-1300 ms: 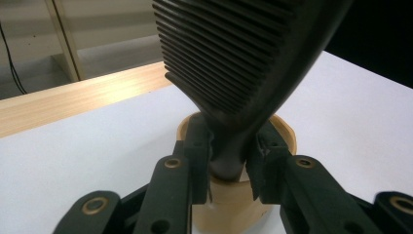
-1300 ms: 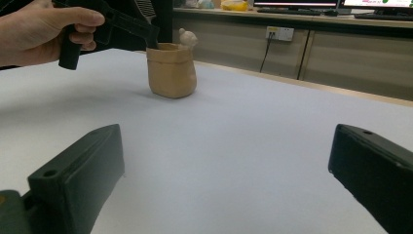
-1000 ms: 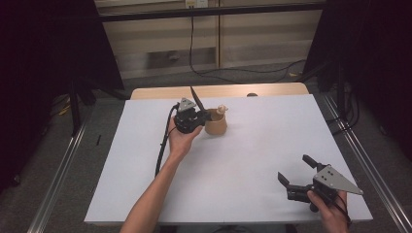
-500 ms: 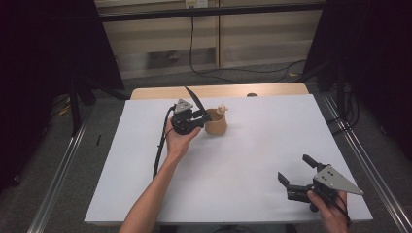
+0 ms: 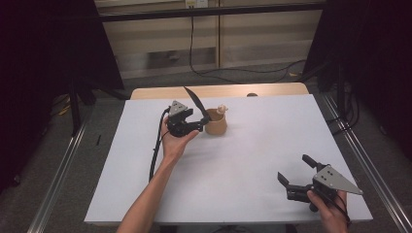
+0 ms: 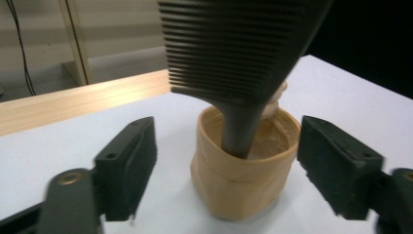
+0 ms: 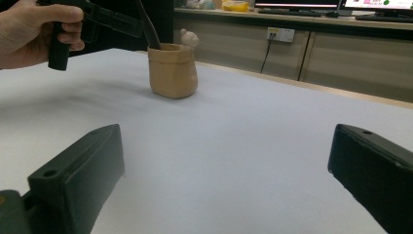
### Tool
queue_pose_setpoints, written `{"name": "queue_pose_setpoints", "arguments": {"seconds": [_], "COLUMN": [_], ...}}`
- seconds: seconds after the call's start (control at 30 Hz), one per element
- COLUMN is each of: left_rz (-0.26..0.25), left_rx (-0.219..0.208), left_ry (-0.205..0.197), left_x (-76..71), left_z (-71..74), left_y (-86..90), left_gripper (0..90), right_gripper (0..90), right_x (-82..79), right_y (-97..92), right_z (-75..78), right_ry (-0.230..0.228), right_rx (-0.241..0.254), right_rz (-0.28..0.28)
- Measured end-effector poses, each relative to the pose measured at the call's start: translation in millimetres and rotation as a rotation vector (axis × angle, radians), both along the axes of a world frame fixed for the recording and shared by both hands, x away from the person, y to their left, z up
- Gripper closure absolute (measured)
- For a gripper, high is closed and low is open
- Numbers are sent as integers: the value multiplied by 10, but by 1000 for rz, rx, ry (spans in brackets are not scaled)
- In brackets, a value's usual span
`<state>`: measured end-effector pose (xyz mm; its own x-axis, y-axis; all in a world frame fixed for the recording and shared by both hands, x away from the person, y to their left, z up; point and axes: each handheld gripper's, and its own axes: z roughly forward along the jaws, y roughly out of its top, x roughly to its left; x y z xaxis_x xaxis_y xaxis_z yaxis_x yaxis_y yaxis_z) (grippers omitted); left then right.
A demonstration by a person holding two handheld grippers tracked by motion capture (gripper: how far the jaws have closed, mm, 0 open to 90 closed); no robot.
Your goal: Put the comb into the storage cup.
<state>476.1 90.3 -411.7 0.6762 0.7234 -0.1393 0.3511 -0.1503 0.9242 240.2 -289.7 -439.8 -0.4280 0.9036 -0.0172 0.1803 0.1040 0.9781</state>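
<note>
Comb (image 6: 234, 53) now stands in the tan cup (image 6: 241, 165), my left gripper (image 6: 243, 161) has just been opening, so I back away next.

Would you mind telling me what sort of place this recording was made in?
Probably a lab or office test bench: a white-topped table inside a dark metal frame, wall sockets with trailing cables, and computer monitors on a counter behind.
</note>
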Motion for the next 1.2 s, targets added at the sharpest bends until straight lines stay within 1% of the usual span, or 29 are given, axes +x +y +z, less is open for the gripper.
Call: {"name": "queue_pose_setpoints", "arguments": {"seconds": [0.03, 0.07, 0.13, 0.23, 0.27, 0.33, 0.4, 0.47, 0.53, 0.57, 0.6, 0.63, 0.67, 0.7, 0.73, 0.77, 0.83, 0.87, 0.9, 0.97, 1.0, 1.03, 1.13, 1.2], "left_rz": [-4, -5, -4, -4, 1, 4, 23, 30, 51, 45, 39, 38, 48, 53, 45, 42, 51, 61, 55, 69, 73, 66, 49, 43], "left_rx": [-8, -30, -50, -36, -36, -61, -51, -47, -72, -79, -69, -68, -69, -72, -88, -94, -77, -81, -89, -70, -81, -97, -105, -121], "left_ry": [-2, 4, 7, -15, -19, -14, -9, -8, -21, -28, -36, -51, -59, -60, -57, -63, -91, -98, -107, -145, -150, -152, -170, -190], "left_x": [5, 7, 11, -6, -12, -23, -39, -58, -97, -111, -122, -148, -161, -165, -171, -184, -215, -233, -239, -268, -281, -294, -337, -379], "left_z": [4, 6, 10, 20, 27, 42, 63, 81, 96, 105, 113, 126, 137, 143, 145, 150, 161, 160, 158, 155, 156, 156, 173, 174], "left_y": [12, 21, 42, 58, 64, 78, 91, 113, 142, 158, 173, 184, 193, 205, 215, 222, 238, 244, 252, 281, 292, 305, 340, 366], "left_gripper": [194, 173, 151, 139, 115, 76, 24, 24, 22, 22, 22, 22, 19, 14, 13, 13, 13, 13, 13, 17, 14, 12, 12, 12], "right_gripper": [0, 0, 0, 0, 0, 0, 0, 0, 0, 0, 0, 0, 0, 0, 0, 0, 0, 0, 0, 0, 0, 0, 0, 0], "right_x": [1, 2, 8, 13, 13, 13, 20, 24, 28, 30, 30, 30, 28, 29, 29, 35, 43, 44, 45, 48, 51, 52, 41, 36], "right_y": [-1, -3, -10, -15, -17, -24, -34, -38, -34, -30, -27, -25, -22, -21, -19, -19, -11, -8, -4, 2, 4, 8, 16, 16], "right_z": [0, -1, -4, -7, -8, -11, -13, -11, -12, -13, -14, -14, -14, -14, -13, -16, -21, -20, -17, -14, -13, -12, -7, -4], "right_ry": [-1, -1, -4, -1, -1, 0, -2, -4, -5, -3, -1, -1, -2, -3, -1, -3, 2, 1, -1, -2, -2, -4, -2, -5], "right_rx": [3, 4, 4, 8, 8, 12, 13, 13, 11, 12, 13, 13, 12, 11, 13, 10, 6, 5, 6, 3, 2, 2, 0, -3], "right_rz": [-1, -1, -3, -9, -8, -11, -14, -16, -13, -11, -11, -11, -11, -10, -10, -8, -5, -3, -5, -5, -4, -4, -7, -7]}}
